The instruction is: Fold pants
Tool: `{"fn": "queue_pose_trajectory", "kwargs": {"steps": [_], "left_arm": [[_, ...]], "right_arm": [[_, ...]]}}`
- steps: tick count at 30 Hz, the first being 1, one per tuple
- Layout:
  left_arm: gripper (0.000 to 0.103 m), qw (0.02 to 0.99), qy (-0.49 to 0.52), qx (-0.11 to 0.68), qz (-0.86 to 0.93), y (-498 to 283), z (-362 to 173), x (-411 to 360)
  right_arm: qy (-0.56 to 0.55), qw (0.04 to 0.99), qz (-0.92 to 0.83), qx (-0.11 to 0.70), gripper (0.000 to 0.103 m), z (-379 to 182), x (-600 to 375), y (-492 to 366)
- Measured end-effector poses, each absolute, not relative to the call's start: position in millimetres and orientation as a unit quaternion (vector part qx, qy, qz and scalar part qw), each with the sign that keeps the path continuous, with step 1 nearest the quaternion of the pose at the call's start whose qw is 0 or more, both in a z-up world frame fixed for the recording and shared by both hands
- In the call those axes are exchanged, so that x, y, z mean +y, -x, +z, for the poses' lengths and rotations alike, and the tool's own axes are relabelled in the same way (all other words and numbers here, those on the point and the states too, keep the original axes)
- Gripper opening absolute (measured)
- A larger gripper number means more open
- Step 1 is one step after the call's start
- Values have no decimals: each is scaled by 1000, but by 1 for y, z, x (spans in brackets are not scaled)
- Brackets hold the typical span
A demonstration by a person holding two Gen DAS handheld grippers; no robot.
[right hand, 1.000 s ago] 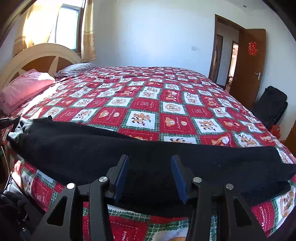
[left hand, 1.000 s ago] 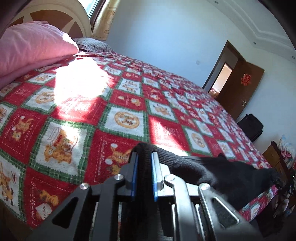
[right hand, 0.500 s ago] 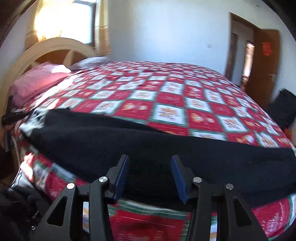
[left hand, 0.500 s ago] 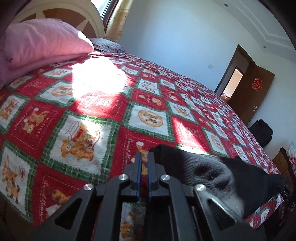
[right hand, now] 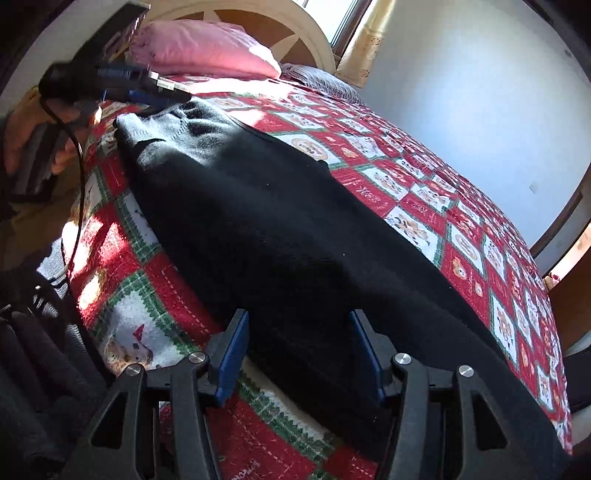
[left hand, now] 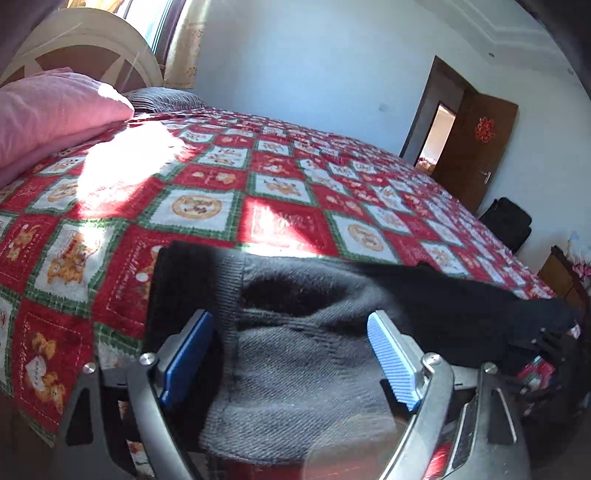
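Note:
Black knit pants (right hand: 280, 236) lie stretched along the near edge of the bed. Their ribbed waist end (left hand: 295, 332) sits between the blue pads of my left gripper (left hand: 290, 354). Its jaws are opening and stand wide, not pressing on the cloth. From the right wrist view, the left gripper (right hand: 166, 94) is at the far waist end. My right gripper (right hand: 299, 354) hovers over the pants leg near the bed edge. Its jaws are closing with the black cloth between the pads, which do not pinch it.
The red, green and white patchwork quilt (left hand: 280, 184) covers the whole bed. A pink pillow (left hand: 48, 110) and a cream headboard (right hand: 291, 33) are at the head end. A brown door (left hand: 476, 147) and a black bag (left hand: 506, 221) stand past the foot.
My left gripper was shut on the waistband, and now its jaws are wide apart with the waist lying loose. My right gripper rolled and slid along the pants, its jaws narrower.

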State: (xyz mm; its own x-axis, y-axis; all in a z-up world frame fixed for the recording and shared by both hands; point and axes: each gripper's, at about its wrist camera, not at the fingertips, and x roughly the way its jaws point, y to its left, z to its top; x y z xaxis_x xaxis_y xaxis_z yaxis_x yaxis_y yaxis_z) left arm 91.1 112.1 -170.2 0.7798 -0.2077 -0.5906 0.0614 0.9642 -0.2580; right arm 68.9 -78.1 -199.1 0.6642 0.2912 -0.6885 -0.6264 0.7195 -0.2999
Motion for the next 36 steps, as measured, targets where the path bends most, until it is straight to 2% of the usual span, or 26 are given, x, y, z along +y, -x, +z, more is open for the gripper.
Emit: {"fn": "queue_pose_trajectory", "kwargs": {"steps": [1,3,12,14,15,16,18,24,30,33,36], "left_arm": [[89,941,100,315,-70,-88,-171,110],[89,942,82,317,-69,-87,-171,107],[89,942,86,318,-64,-84,-169,110],[89,941,94,320,-65,-81,-165,109],[89,941,98,316,-68,-80,-162,109],[89,943,101,310,-72,-78,-157,107],[89,946,91,300,-80,-74,-147,98],[89,941,63,291,-161,-71,-126,43],[89,914,30,303,-269,-75,-119,-34],[89,898,-6,308,-314,-73,-119,-76],[87,877,-49,319,-356,-69,-124,-116]], "right_arm": [[261,873,264,317,16,-197,-81,-69],[257,873,268,315,5,-190,-84,-65],[277,864,272,321,5,-211,-78,-52],[282,861,272,325,8,-207,-78,-54],[283,860,271,327,19,-203,-79,-54],[275,862,270,330,35,-199,-84,-54],[247,867,271,338,50,-190,-98,-55],[165,900,204,348,50,-157,-185,-50],[30,942,46,331,50,-115,-322,-35],[-58,940,-20,335,50,-105,-388,-27],[-96,936,-66,331,50,-104,-428,-14]]}}
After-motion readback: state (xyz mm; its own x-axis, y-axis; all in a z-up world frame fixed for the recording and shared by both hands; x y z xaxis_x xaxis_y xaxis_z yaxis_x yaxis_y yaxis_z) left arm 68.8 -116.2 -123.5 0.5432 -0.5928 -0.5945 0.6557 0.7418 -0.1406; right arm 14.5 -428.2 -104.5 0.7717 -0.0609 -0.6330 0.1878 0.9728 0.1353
